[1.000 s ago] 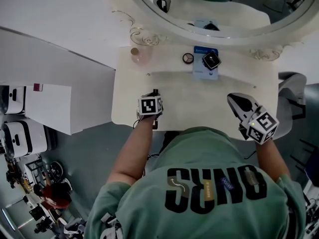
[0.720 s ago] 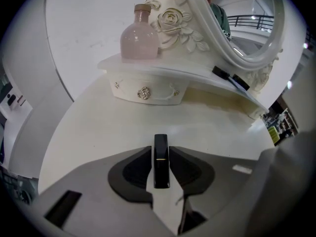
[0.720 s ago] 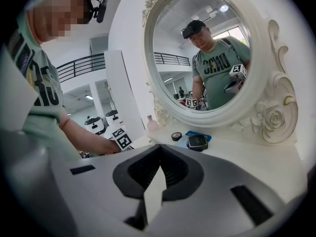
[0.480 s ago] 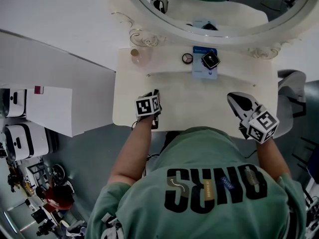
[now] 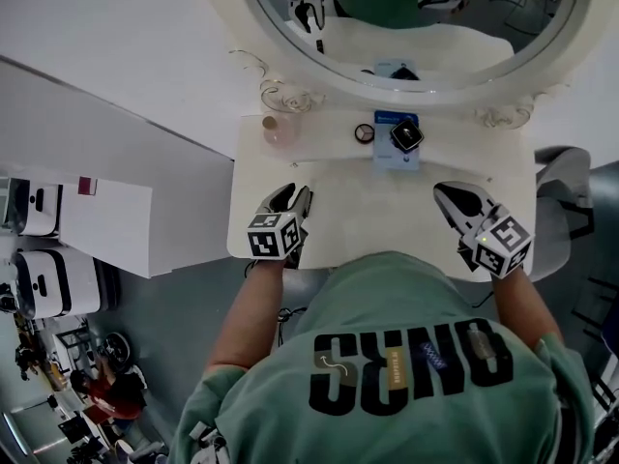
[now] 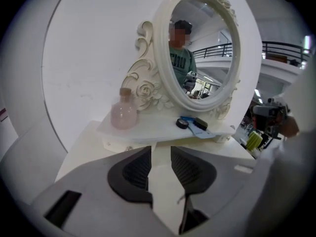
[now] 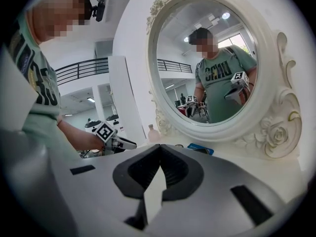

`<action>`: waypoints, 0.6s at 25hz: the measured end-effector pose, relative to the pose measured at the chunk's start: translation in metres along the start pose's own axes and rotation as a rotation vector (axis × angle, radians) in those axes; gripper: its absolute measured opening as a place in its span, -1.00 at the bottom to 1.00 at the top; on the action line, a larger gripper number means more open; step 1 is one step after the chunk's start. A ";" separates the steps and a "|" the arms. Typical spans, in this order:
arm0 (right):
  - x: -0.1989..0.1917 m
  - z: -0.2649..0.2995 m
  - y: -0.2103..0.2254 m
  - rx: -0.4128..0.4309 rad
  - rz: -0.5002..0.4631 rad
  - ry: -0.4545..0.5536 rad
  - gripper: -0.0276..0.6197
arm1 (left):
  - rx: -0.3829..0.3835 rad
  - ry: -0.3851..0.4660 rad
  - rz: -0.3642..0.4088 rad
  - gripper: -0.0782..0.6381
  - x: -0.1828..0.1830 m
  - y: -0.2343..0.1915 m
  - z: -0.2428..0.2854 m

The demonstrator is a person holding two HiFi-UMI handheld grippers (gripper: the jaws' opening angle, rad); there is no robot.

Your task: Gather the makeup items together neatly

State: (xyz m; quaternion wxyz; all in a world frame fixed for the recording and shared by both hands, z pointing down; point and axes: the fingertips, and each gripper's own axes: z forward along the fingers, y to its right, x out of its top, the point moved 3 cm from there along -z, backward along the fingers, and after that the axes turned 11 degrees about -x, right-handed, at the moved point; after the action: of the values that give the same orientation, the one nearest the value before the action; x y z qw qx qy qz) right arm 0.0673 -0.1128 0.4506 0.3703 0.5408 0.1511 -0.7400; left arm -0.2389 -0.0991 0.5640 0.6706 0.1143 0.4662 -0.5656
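Makeup items aren't gathered yet, as far as I can tell from where I'm standing. Calling the person's side of the table 6 o'clock, here's how it lies.

Nearest, the left gripper hangs over the front edge at about 7 o'clock. Its jaws have just been opening and now show a narrow gap with nothing in it. The right gripper sits over at roughly 4 o'clock with its tips together, also empty. The middle of the tabletop is bare.

Further back, a raised shelf at the foot of the mirror holds everything. The pink bottle stands upright at about 11 o'clock, off on its own and well apart from the rest. Around 12 to 1 o'clock the round compact lies just beside a blue card, and a black case rests on top of that card. Behind it all is the big oval mirror with the carved frame.

My read: the compact, card and case are already a loose cluster, so that part is halfway there. What's left is bringing the bottle over to them, or everything to one spot, and squaring it up. Neither gripper has hold of anything, so I'd call it barely started.
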 end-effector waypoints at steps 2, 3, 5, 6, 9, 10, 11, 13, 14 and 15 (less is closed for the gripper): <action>0.004 -0.001 0.001 -0.001 -0.005 0.012 -0.93 | -0.041 -0.004 0.040 -0.42 0.007 0.013 0.004; 0.006 -0.001 0.002 -0.002 -0.007 0.019 -0.93 | -0.062 -0.009 0.060 -0.42 0.011 0.020 0.007; 0.009 -0.004 0.003 -0.009 -0.006 0.031 -0.93 | -0.105 -0.012 0.105 -0.42 0.023 0.034 0.017; 0.011 -0.006 0.004 -0.016 -0.003 0.035 -0.93 | -0.127 -0.009 0.133 -0.42 0.031 0.042 0.024; 0.009 -0.013 0.010 -0.037 0.011 0.040 -0.93 | -0.189 -0.001 0.245 -0.42 0.059 0.065 0.054; 0.007 -0.015 0.012 -0.046 0.017 0.039 -0.93 | -0.210 -0.003 0.289 -0.42 0.067 0.072 0.066; 0.004 -0.017 0.014 -0.055 0.021 0.038 -0.93 | -0.231 -0.009 0.331 -0.42 0.074 0.079 0.079; -0.001 -0.022 0.018 -0.071 0.029 0.036 -0.93 | -0.271 -0.041 0.398 -0.42 0.082 0.088 0.106; -0.004 -0.025 0.020 -0.078 0.034 0.033 -0.93 | -0.286 -0.064 0.421 -0.41 0.083 0.090 0.119; -0.006 -0.028 0.022 -0.086 0.040 0.030 -0.93 | -0.294 -0.088 0.440 -0.38 0.084 0.092 0.131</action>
State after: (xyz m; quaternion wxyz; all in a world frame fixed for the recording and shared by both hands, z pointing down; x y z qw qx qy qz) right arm 0.1030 -0.1082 0.4493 0.4055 0.5382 0.1776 -0.7172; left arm -0.1008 -0.2126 0.5370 0.8065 0.0894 0.4777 -0.3366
